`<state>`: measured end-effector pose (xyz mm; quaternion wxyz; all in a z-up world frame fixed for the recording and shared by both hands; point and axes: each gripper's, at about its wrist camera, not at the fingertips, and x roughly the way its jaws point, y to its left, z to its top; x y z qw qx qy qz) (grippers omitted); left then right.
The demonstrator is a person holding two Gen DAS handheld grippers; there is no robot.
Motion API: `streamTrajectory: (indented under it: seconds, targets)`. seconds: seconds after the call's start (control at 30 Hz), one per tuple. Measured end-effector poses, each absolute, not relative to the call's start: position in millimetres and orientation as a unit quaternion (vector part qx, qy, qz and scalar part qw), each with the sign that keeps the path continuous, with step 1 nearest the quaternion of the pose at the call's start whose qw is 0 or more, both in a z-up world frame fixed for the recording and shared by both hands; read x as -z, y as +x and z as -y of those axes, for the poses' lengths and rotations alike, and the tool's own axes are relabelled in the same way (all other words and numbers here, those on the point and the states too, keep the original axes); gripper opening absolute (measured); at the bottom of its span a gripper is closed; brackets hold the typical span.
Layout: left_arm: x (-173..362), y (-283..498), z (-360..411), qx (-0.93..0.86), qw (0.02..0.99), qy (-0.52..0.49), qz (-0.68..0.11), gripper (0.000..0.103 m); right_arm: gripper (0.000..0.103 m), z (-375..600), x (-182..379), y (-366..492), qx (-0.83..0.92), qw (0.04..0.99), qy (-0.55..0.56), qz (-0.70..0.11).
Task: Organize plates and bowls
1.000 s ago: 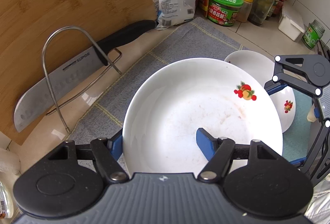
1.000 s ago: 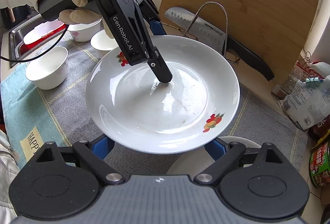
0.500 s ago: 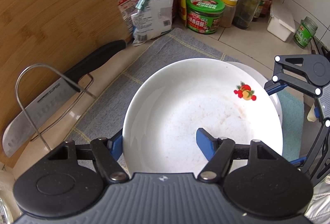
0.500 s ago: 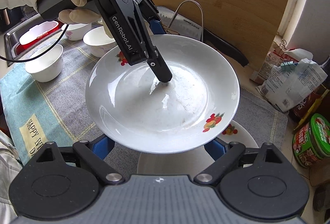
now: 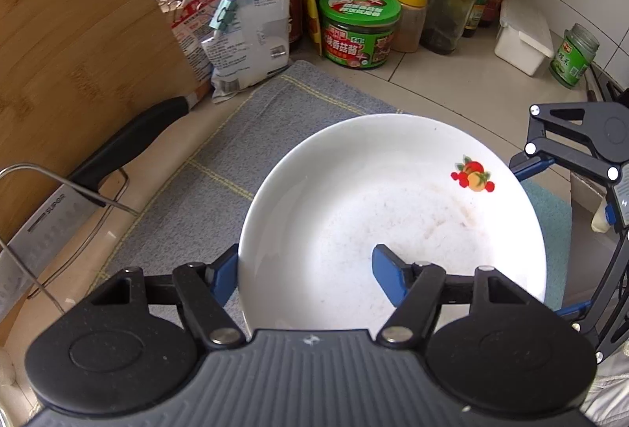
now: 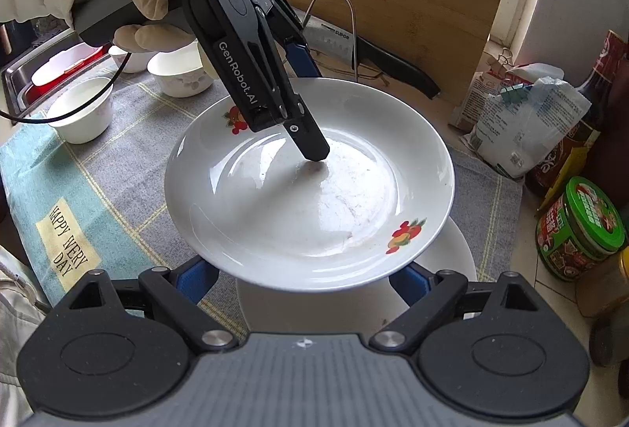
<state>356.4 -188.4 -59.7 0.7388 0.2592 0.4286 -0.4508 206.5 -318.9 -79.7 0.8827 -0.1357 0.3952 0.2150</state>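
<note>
A white plate (image 5: 393,214) with fruit decals hangs tilted above the mat. My left gripper (image 5: 306,258) has one finger inside the dish and the other under its rim. Its jaws are closing on that rim, and the plate is held. In the right wrist view the same gripper (image 6: 310,112) reaches down into the plate (image 6: 314,199). My right gripper (image 6: 302,269) stands wide at the plate's near edge. Its blue fingers (image 6: 196,281) run under the rim, so contact is hidden. A second white plate (image 6: 452,258) lies on the mat directly below.
Three small white bowls (image 6: 82,108) (image 6: 181,73) (image 6: 129,59) stand at the mat's left end by the sink (image 6: 23,81). A cleaver (image 5: 47,226) in a wire rack leans on the bamboo board (image 5: 70,45). Bags, jars (image 5: 357,30) and bottles line the tiled back corner.
Both grippers carried the plate sideways along the counter, away from the knife rack and bowls towards the jars. The lower plate now sits under the held one.
</note>
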Motion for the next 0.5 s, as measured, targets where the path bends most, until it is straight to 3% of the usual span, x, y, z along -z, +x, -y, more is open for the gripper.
streamTrajectory:
  seconds: [0.5]
  targets:
    - [75.2, 355.2, 222.9, 0.482, 0.715, 0.273, -0.427, 0.069, 0.096, 342.4, 88.8, 198.9, -0.188, 0.884, -0.120, -0.412]
